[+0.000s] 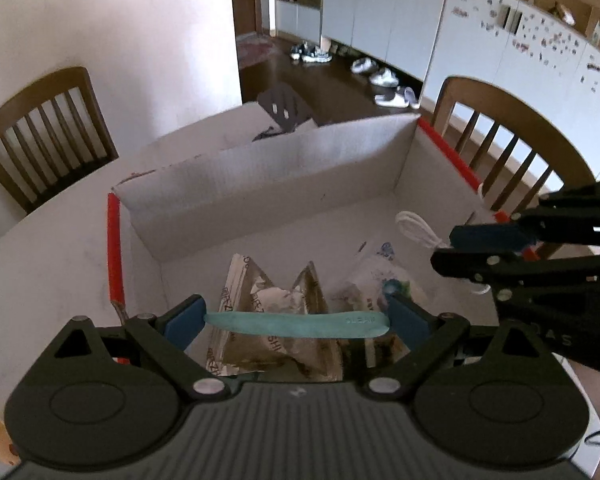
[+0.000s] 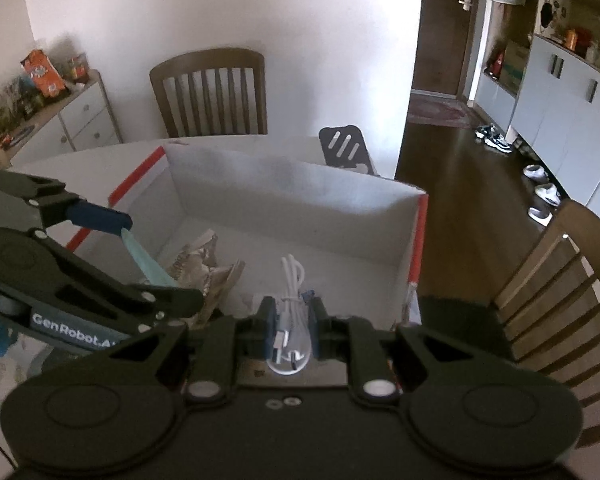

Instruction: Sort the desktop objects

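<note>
A white cardboard box [image 1: 268, 168] with red-taped edges stands on the white table; it also shows in the right wrist view [image 2: 292, 196]. My left gripper [image 1: 296, 320] is shut on a flat teal strip [image 1: 300, 324], held crosswise between its blue pads above the box's near edge. My right gripper [image 2: 292, 320] is shut on a bundled white cable [image 2: 290, 312] above the box's right side. The right gripper also shows in the left wrist view [image 1: 460, 248], with the cable loop [image 1: 414, 226]. Foil wrappers [image 1: 276, 312] and a clear plastic bag [image 1: 380, 276] lie inside the box.
A black slotted spatula [image 2: 344, 146] lies behind the box on the table. Wooden chairs stand at the far left [image 1: 48, 128] and far right [image 1: 500, 148]. Shoes sit on the dark floor by the white cabinets [image 1: 384, 80].
</note>
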### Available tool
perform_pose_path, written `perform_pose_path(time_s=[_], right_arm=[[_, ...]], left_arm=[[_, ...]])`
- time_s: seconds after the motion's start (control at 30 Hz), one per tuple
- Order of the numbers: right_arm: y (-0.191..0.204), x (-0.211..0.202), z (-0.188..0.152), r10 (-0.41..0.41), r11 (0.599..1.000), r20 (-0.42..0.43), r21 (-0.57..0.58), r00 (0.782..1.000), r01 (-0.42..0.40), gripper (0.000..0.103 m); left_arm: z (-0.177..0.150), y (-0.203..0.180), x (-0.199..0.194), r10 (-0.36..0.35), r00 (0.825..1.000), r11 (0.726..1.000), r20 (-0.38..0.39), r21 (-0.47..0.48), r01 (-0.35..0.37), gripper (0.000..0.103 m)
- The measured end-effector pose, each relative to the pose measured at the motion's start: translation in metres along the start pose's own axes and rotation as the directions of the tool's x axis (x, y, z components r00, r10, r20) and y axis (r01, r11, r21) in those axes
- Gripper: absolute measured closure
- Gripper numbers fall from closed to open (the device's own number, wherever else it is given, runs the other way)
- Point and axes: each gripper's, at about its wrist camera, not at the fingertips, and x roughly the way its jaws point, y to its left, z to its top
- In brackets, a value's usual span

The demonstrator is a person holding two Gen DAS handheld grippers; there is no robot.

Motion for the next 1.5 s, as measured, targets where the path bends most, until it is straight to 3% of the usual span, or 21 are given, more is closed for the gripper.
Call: perform_pose_path(time_s=[0.43,0.93,1.1,1.5], right_arm=[[-0.003,0.044,-0.004,-0.053,0.998,-0.089,-0.039,0.995,0.049,0.086],[-0.004,0.049,-0.006,-0.029,0.999,-0.105,-0.028,0.994,0.026,0.085],[-0.005,0.045,-0.005,-0.015,1.0,-0.089,-0.023,0.996,0.013,0.078],[-0.01,0.029,0.0,0.01,1.0,-0.04,0.028,0.999,-0.009,0.07]], left_arm=[[-0.001,-0.001,0.027,-0.003,0.993,0.999,-0.116,0.049,0.009,0.005],[-0.004,0.0,0.043,-0.019,0.98,0.999,-0.197,0.028,0.025,0.005],[-0.006,-0.001,0.043,0.003,0.982,0.999,-0.191,0.035,0.004,0.005],[-0.007,-0.001,0.027,-0.021,0.989,1.0,-0.145,0.007,0.023,0.005]])
